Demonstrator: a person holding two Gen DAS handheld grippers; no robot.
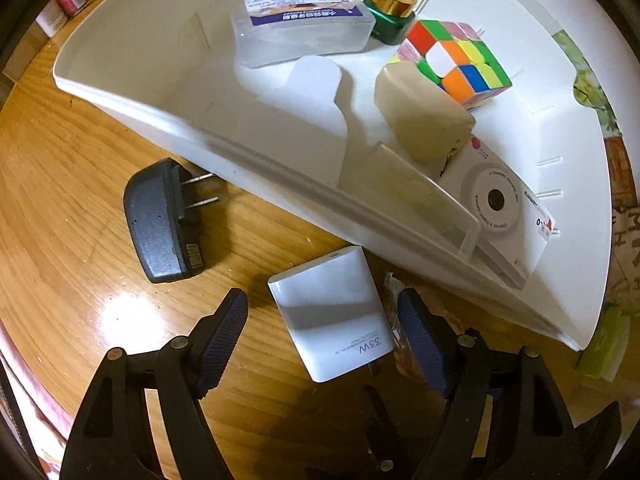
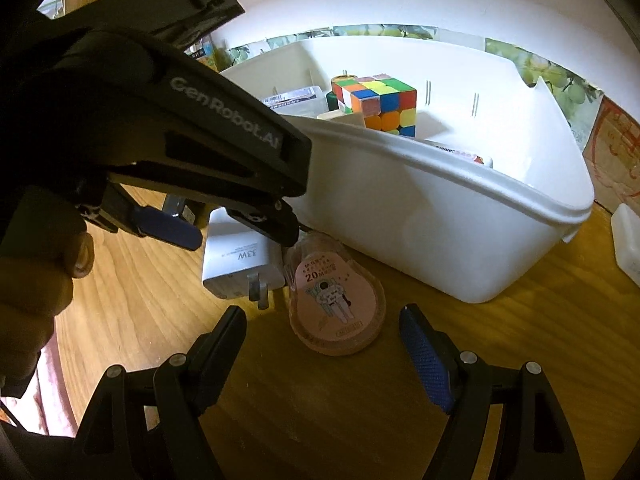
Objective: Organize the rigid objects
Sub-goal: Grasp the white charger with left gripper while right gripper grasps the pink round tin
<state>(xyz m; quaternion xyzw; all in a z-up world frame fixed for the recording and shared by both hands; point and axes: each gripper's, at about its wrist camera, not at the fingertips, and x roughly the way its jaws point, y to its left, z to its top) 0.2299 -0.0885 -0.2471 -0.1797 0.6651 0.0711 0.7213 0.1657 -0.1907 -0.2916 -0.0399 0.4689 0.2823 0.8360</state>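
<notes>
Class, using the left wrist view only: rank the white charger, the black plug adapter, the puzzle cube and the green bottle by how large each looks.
1. White charger, though it is nearest the camera
2. Puzzle cube and black plug adapter, too alike to rank
3. Green bottle, smallest and farthest

White bin (image 1: 168,92), multicoloured cube (image 1: 456,64), green bottle (image 1: 390,20) (gold cap), black adapter (image 1: 160,220), white charger (image 1: 332,312).

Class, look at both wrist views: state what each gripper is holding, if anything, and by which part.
Nothing is held. The left gripper stands open around the white 33W charger block; the right gripper is open before the pink pear-shaped packet.
</notes>
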